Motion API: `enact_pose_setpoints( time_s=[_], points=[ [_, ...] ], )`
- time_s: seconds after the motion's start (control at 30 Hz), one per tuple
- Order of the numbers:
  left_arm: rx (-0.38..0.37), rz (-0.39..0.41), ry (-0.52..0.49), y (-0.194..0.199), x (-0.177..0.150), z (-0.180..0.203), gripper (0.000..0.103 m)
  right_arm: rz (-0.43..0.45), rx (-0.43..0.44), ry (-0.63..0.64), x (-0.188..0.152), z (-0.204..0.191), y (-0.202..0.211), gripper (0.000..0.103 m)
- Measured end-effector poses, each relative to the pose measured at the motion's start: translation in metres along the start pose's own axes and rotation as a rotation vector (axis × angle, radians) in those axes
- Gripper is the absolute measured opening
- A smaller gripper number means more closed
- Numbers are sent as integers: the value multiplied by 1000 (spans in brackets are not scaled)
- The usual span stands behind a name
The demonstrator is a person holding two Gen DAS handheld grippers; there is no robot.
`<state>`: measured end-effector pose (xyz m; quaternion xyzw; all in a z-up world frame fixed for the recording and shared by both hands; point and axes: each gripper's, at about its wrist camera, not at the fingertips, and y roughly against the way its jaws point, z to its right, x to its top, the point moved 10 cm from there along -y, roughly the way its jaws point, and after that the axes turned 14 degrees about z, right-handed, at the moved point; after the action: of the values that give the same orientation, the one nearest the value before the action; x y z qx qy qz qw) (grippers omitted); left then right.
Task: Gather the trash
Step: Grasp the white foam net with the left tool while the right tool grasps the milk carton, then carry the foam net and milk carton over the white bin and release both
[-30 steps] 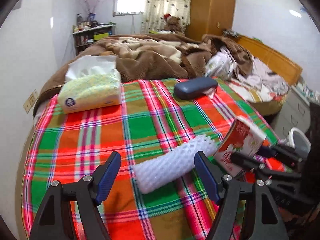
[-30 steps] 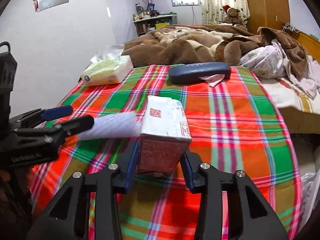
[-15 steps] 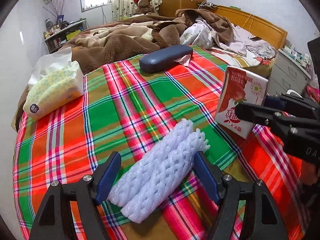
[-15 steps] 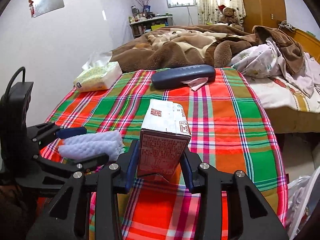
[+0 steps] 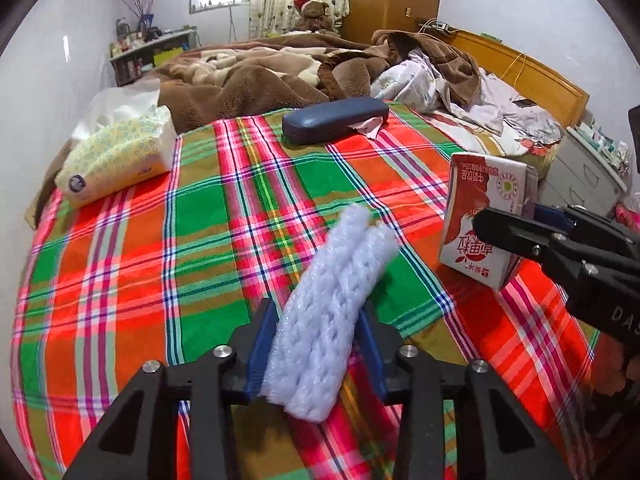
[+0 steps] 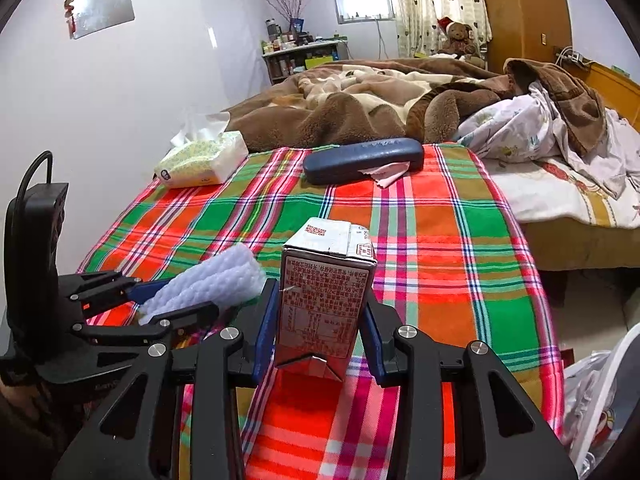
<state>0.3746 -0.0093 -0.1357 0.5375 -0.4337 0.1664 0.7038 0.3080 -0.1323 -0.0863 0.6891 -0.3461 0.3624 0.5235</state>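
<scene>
A tissue pack (image 5: 120, 158) and blue case (image 5: 334, 120) lie apart on the plaid cloth (image 5: 160, 248).

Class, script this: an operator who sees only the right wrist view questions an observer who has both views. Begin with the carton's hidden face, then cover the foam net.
Operator: What is on the carton face turned away from me?
Observer: In the left wrist view that face is red and white, with a round seal near its top.
Operator: Are both pads of the left gripper around the foam net?
Observer: Yes. The jaws are closing with the net between the two blue pads, and its far end sticks out ahead of them.
Operator: What stands past the headboard, off my right edge?
Observer: A pale drawer unit beside the bed.
</scene>
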Motion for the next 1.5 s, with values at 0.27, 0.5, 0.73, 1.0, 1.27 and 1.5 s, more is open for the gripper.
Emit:
enact_pose_setpoints(
  time_s=[0.27, 0.5, 0.73, 1.0, 1.27, 1.5],
  points=[
    [-7, 35, 53, 28, -1, 21, 37, 41, -2, 4, 7, 4, 20, 39],
    [-34, 74, 82, 52, 3, 46, 37, 87, -27, 26, 14, 12, 41, 39],
    [-43, 102, 59, 72, 10, 80, 37, 132, -59, 36, 19, 30, 69, 39],
    [-65, 142, 47, 90, 21, 122, 37, 175, -98, 24, 23, 59, 103, 39],
    [-90, 170, 9, 103, 31, 172, 37, 219, -151, 14, 23, 91, 137, 39],
    [-131, 180, -12, 108, 35, 218, 37, 252, -208, -1, 22, 121, 166, 39]
  ],
)
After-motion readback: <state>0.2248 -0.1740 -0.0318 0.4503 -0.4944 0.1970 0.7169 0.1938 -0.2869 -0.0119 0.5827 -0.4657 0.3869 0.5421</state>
